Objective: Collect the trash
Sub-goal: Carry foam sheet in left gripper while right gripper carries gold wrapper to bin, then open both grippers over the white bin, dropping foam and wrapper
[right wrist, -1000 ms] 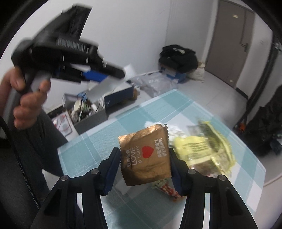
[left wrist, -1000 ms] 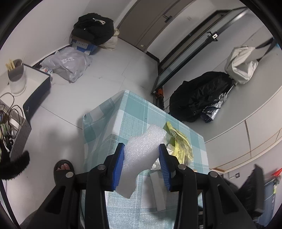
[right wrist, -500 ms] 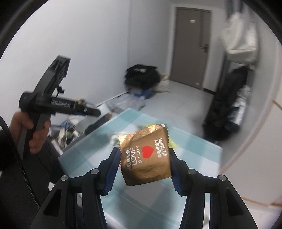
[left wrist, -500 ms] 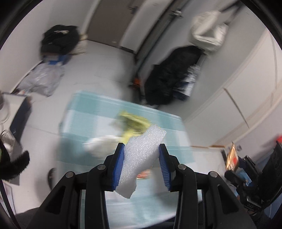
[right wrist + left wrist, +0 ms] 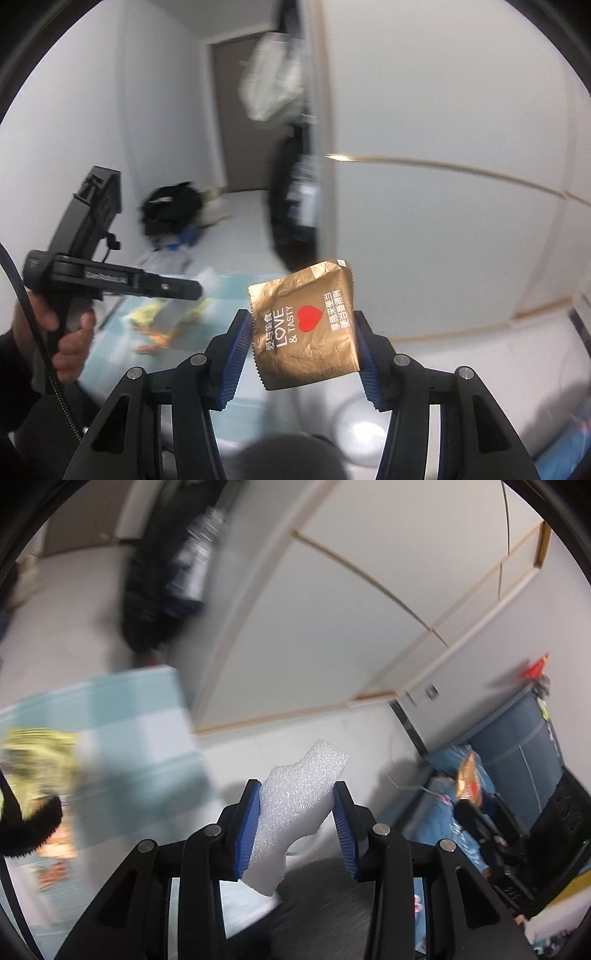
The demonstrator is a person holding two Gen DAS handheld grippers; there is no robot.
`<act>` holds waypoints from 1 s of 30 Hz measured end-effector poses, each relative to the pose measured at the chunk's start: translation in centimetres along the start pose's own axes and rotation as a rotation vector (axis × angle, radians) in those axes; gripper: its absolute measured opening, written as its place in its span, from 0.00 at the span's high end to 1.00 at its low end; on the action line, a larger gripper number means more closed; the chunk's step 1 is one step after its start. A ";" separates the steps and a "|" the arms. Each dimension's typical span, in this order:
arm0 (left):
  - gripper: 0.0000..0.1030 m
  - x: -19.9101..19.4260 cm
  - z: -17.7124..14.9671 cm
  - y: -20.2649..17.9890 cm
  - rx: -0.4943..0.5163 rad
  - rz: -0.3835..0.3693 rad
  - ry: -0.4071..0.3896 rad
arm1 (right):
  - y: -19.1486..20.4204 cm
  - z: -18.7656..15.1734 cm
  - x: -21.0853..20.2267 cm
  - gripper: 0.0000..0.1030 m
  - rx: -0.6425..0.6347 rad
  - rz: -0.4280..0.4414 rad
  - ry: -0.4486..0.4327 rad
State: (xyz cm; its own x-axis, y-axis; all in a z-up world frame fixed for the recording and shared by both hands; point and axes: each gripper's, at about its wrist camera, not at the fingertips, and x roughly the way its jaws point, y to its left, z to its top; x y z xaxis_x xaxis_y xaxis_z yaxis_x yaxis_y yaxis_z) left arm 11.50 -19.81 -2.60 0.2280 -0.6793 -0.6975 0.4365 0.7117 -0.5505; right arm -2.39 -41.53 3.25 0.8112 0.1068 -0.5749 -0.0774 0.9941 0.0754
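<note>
My left gripper is shut on a white foam piece that sticks up and forward between its blue pads, held in the air past the table's right end. My right gripper is shut on a gold snack wrapper printed with a red heart and "LOVE & TASTY". In the right wrist view a hand holds the left gripper's black body at the left. More trash stays on the teal checked tablecloth: a blurred yellow wrapper and scraps.
A white panelled wall fills the middle of both views. Black bags lean by the wall. At the right sit a blue bag with an orange packet and dark equipment. A grey rounded object lies below my right gripper.
Both grippers swung to the right and rose, away from the table toward the wall and the room's right side. The foam piece and gold wrapper stayed gripped throughout.
</note>
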 end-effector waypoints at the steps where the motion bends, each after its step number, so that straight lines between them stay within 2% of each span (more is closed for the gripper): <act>1: 0.67 1.2 0.3 -0.5 0.006 -0.006 0.023 | -1.4 -0.5 0.3 0.49 0.023 -0.024 0.012; 7: 0.67 9.4 1.7 -1.4 -0.017 -0.056 0.198 | -9.0 -4.5 4.5 0.49 0.201 -0.093 0.132; 12: 0.67 15.3 2.3 -0.6 -0.051 -0.068 0.317 | -13.5 -9.1 9.6 0.49 0.319 -0.092 0.256; 14: 0.67 17.2 2.3 -0.5 -0.042 -0.047 0.349 | -14.5 -10.7 11.5 0.49 0.359 -0.089 0.303; 18: 0.67 21.0 2.1 -0.9 -0.054 -0.061 0.436 | -16.3 -13.9 15.3 0.49 0.413 -0.071 0.388; 24: 0.67 24.8 1.6 -1.0 -0.092 -0.053 0.520 | -17.3 -17.7 20.1 0.49 0.476 -0.052 0.508; 28: 0.67 26.6 1.6 -1.1 -0.108 -0.042 0.550 | -18.1 -20.2 20.9 0.48 0.473 -0.046 0.548; 30: 0.67 27.4 1.5 -1.0 -0.118 -0.034 0.563 | -18.1 -20.8 21.6 0.42 0.470 -0.040 0.570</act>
State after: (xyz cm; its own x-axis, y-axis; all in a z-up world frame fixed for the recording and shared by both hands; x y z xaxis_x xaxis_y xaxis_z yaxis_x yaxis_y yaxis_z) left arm 18.64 -39.46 -20.48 -0.2972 -0.5250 -0.7975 0.3280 0.7283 -0.6017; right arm 4.46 -56.86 -27.42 0.3711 0.1902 -0.9089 0.3057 0.8992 0.3129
